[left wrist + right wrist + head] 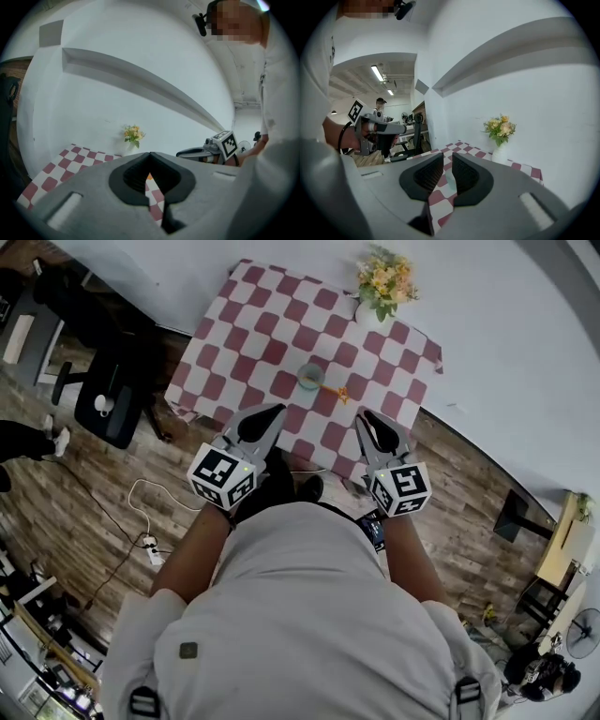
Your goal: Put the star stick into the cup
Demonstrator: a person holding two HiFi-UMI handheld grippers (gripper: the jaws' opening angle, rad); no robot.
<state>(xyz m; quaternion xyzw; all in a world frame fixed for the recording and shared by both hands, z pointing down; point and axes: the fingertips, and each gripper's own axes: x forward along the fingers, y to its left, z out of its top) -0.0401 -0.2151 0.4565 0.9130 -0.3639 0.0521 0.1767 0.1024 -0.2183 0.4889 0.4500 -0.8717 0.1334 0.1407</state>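
Observation:
A pale green cup stands near the middle of the red-and-white checked table. Just to its right lies the orange star stick. Both grippers hover above the table's near edge, short of both objects. My left gripper has its tips touching and holds nothing; through its jaws a bit of the orange star stick shows. My right gripper is empty, with a narrow gap between its fingers, and the cup shows through that gap.
A white vase of yellow flowers stands at the table's far right corner against the white wall. A black office chair sits left of the table. A cable and power strip lie on the wooden floor.

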